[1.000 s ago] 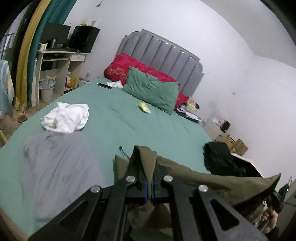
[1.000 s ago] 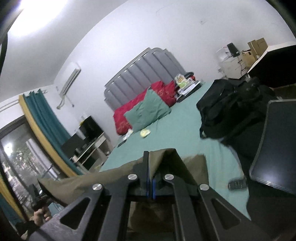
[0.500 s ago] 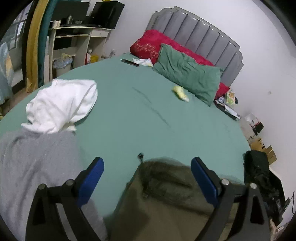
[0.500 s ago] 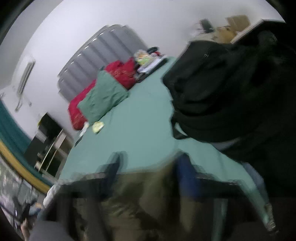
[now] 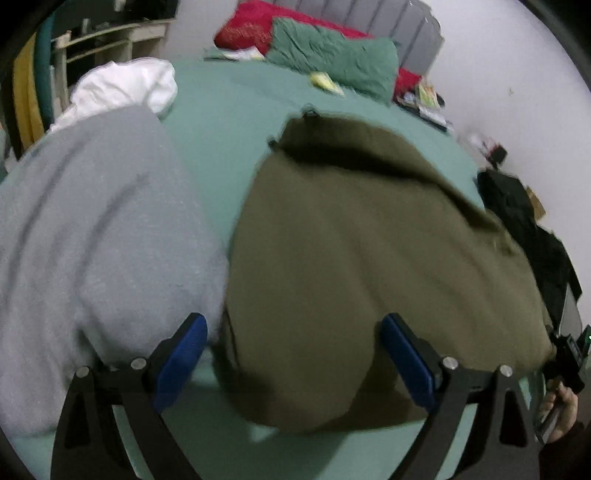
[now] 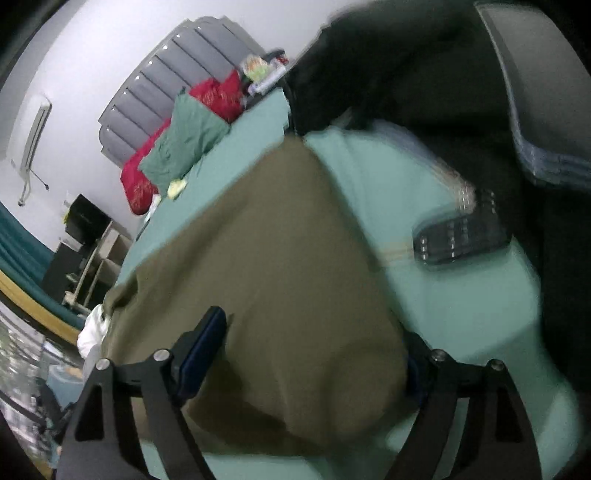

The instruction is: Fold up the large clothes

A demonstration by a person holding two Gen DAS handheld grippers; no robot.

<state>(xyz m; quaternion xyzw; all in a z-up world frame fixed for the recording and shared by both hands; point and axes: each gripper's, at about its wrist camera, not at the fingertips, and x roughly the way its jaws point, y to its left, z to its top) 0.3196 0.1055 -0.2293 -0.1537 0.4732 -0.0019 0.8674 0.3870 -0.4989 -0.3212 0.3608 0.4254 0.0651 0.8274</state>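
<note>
An olive-green garment (image 5: 369, 251) is spread flat on a bed covered with a teal sheet (image 5: 229, 110), at the near edge. In the left wrist view, the left gripper (image 5: 295, 354) is seen with its blue-padded fingers (image 5: 181, 354) wide apart, nothing held between them; the garment's near hem lies between and just beyond them. A grey garment (image 5: 92, 229) lies just to the left, its edge touching the olive one, with a white garment (image 5: 122, 86) farther off. A green pillow (image 5: 332, 59) and a red pillow (image 5: 247, 29) are set at the far headboard. In the right wrist view, the right gripper (image 6: 306, 369) is likewise spread open over the olive cloth. A dark remote control (image 6: 461, 240) rests on the sheet to the right, near a black bag (image 6: 369, 62).
</note>
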